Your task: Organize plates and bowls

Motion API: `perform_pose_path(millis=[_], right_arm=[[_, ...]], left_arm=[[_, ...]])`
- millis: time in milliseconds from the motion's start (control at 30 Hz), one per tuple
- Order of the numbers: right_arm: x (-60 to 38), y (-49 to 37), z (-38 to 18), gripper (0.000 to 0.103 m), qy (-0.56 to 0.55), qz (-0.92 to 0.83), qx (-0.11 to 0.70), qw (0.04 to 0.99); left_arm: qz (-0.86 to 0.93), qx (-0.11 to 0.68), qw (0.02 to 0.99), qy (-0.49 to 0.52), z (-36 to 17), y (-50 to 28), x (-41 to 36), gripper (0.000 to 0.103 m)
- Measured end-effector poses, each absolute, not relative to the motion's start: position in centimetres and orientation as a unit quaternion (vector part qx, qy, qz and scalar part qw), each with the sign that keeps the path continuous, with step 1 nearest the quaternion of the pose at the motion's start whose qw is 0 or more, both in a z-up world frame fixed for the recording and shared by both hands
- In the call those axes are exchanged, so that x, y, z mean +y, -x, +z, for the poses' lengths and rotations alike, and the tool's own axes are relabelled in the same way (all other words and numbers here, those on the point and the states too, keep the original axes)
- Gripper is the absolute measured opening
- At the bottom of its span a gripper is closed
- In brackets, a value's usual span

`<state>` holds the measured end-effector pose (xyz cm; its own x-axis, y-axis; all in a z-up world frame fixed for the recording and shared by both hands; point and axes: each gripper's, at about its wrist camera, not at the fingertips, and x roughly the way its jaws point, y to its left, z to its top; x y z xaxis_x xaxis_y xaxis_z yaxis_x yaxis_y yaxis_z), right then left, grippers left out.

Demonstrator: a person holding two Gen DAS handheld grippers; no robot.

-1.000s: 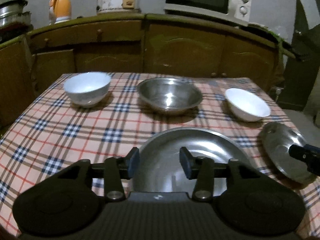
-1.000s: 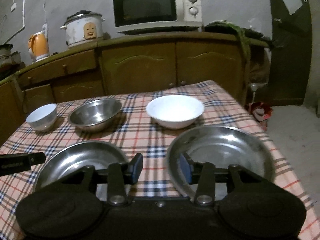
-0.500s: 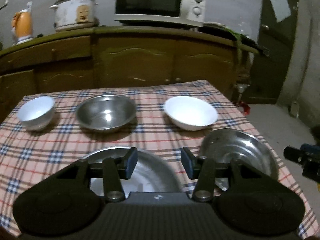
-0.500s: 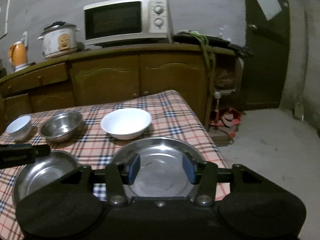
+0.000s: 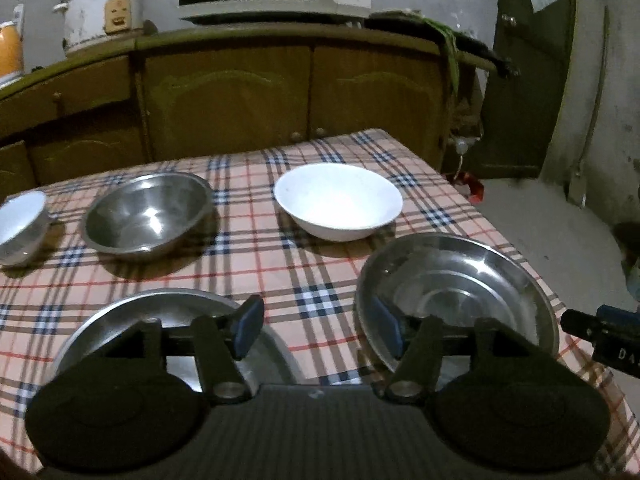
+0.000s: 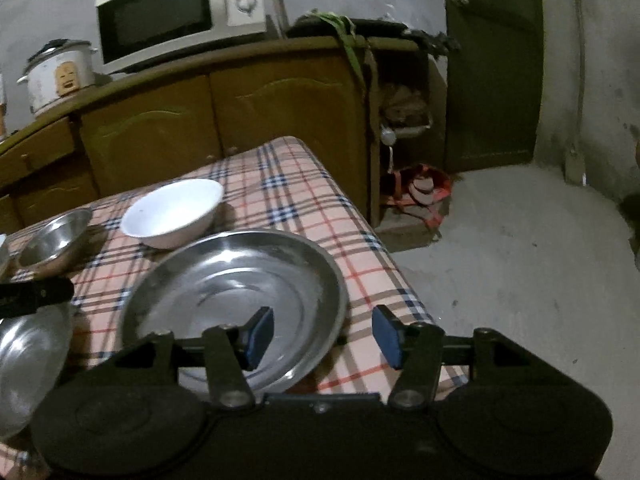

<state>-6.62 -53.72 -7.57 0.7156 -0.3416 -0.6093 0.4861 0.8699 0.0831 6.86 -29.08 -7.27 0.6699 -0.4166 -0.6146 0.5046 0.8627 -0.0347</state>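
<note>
Nothing looked stacked yet when I checked: on the checked desk (image 5: 256, 240) the small white bowl (image 5: 20, 220), steel bowl (image 5: 148, 216) and wide white bowl (image 5: 338, 200) sat apart along the far side, with two steel plates, left (image 5: 168, 312) and right (image 6: 236, 288), nearer me, so I judged all the sorting remained. Every dish was empty. My left tongs (image 5: 318, 330) and right tongs (image 6: 324, 336) both hung open, gripping nothing, the right pair straddling the right plate's near rim.
</note>
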Motion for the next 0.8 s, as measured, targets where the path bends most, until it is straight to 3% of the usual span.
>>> perform_pose_path(millis=[433,600,667,700,800], right_arm=[[-57.7,3.5,-11.1,0.068,-0.16,-0.218,0.323,0.907],[-58.0,2.5,-11.9,0.068,-0.174,-0.205,0.326,0.906],[-58.1,2.1,-12.1,0.067,-0.174,-0.201,0.327,0.907],[-58.1,2.0,-12.2,0.061,-0.174,-0.2,0.327,0.907],[-58.2,1.5,-12.3,0.029,-0.178,-0.199,0.327,0.907]], left_arm=[[-0.265,0.36,0.889,-0.095,-11.3,-10.0,-34.0,0.067],[-0.278,0.378,0.878,-0.093,-12.4,-10.9,-35.0,0.056],[-0.286,0.388,0.872,-0.086,-12.8,-11.4,-35.3,0.041],[-0.286,0.387,0.872,-0.087,-12.9,-11.4,-35.5,0.039],[-0.286,0.384,0.874,-0.082,-12.9,-11.5,-35.6,0.028]])
